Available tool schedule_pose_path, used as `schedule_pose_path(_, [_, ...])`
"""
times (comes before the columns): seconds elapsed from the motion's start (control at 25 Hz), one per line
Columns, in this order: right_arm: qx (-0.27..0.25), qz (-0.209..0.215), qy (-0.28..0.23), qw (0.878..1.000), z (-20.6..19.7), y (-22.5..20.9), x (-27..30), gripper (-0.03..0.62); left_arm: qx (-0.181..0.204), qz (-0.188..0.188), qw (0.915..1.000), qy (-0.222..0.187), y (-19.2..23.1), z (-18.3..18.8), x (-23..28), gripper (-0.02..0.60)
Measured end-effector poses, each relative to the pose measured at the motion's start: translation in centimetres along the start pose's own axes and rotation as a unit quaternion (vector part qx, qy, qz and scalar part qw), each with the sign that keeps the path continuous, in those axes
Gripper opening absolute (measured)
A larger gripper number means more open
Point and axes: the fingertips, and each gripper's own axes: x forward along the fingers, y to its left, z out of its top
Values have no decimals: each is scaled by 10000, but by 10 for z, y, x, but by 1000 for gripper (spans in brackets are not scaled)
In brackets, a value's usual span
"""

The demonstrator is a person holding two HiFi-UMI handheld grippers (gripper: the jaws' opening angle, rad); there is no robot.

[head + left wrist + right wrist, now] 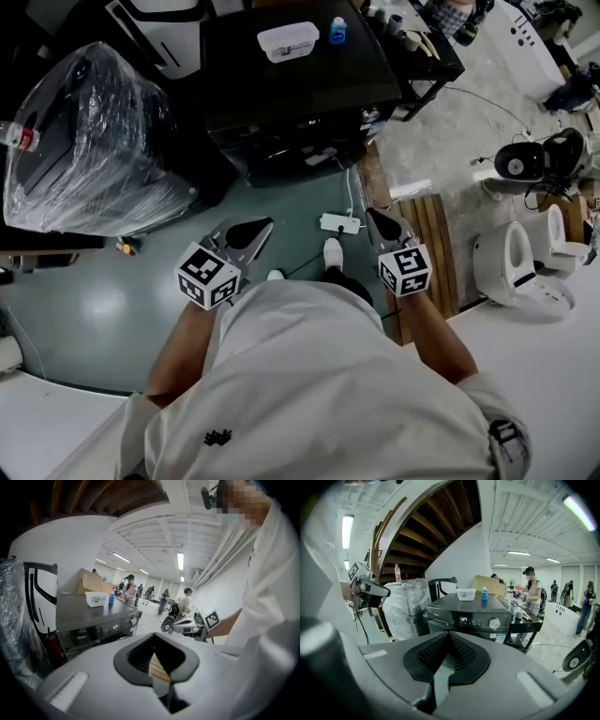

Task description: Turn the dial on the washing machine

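**Washing machine** point(300, 70): dark, standing across the green floor, well apart from both claws.

**Dial** point(494, 623): round and silver, at the right end of the front panel, beside a lit display.

**Left claw** point(248, 230): pressed together, nothing between.

**Right claw** point(380, 220): pressed together, likewise empty. Both held near the body, pointing toward the machine.

**Risks, as judged:**
- Claws arriving at the dial unopened, then pushing or scraping the knob face instead of straddling it.
- Smooth round knob likely to slip under a light or off-centre pinch.
- Controls next to the dial open to an accidental press.
- Power strip point(339, 223) and its cable lying on the floor along the way, apt to catch a foot.

**Hard to make out:**
- Dial barely findable from the head view, with the panel dark and steeply foreshortened.
- Dial markings and pointer too small to read.
- Display digits unclear.
- Machine's door and lower front cut off behind the claw bodies in both gripper views.
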Motion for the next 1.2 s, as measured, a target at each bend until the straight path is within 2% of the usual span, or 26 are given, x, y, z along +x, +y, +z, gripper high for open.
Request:
schedule_pose_path(0.24, [145,-162,-214,9995,6,58,-32,2,197,-257,9995,10,-12,-15,-45,57])
schedule_pose_path(0.48, [303,-352,-317,9984,4,95,-60,2,339,-403,9986,1,-21,-24,-75,57])
schedule_pose_path(0.8, [201,-487,-426,9977,13,124,-74,2,362,-561,9977,-95,-25,-32,-98,57])
schedule_pose_path(1.2, [135,-402,-374,9984,13,147,-70,2,305,-589,9977,-155,-20,-44,-113,57])
